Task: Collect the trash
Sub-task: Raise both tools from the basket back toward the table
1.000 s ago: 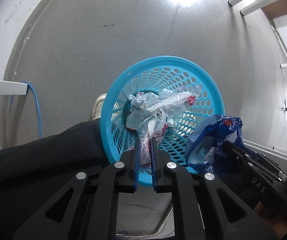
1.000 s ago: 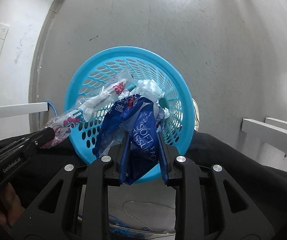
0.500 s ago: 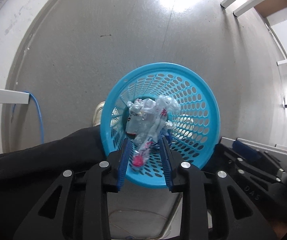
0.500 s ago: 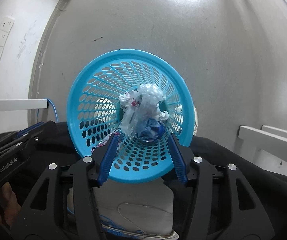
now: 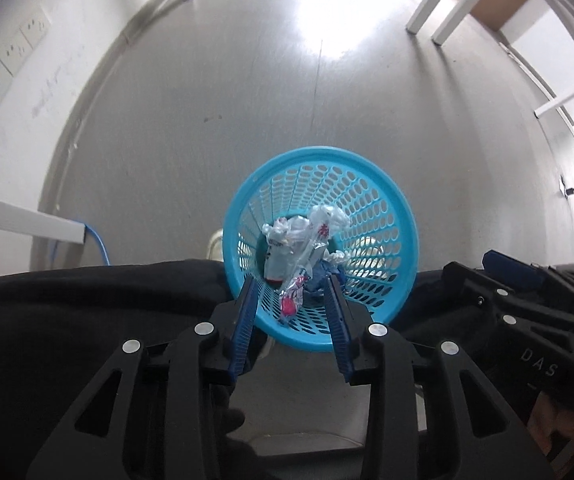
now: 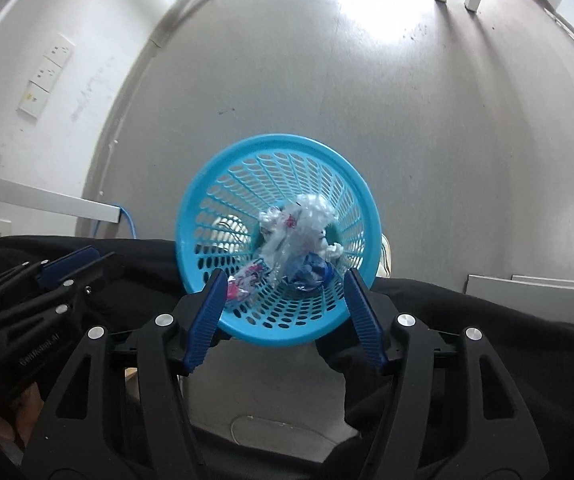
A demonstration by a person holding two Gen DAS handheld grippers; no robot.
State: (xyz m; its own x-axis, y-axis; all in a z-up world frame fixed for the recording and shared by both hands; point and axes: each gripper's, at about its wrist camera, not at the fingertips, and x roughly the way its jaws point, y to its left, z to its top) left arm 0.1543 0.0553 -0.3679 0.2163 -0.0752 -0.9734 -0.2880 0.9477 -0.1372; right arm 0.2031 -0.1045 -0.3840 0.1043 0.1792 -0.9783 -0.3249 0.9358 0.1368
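**A:** Start big. What's under you?

**B:** Grey floor (image 6: pixel 427 128), then the blue basket (image 6: pixel 223 184) standing on it, right below both my tools. The trash is inside: clear plastic wrappers (image 6: pixel 307 220) heaped at the bottom, a crumpled blue wrapper (image 6: pixel 313 274) beside them, and a small pink-printed wrapper (image 6: pixel 245 280) against the mesh wall.

**A:** And your fingers?

**B:** My left gripper (image 5: pixel 293 312) has just been opening, jaws apart, nothing between them. My right gripper (image 6: pixel 285 312) likewise, spread wider and empty. Both hang above the rim, pointing down.

**A:** What could go wrong from here?

**B:** I think the basket is light, so a finger catching its rim could tip it and spill the lot. The pink-printed wrapper lies high on the wall and might slide or poke through a hole. My two tools are close together, so they could knock each other.

**A:** Anything you can't make out?

**B:** The basket's near edge is behind my fingers and my dark clothing (image 5: pixel 87 300). Whether more trash lies elsewhere I can't tell; my body blocks the lower floor. The wrapper print is too small to read
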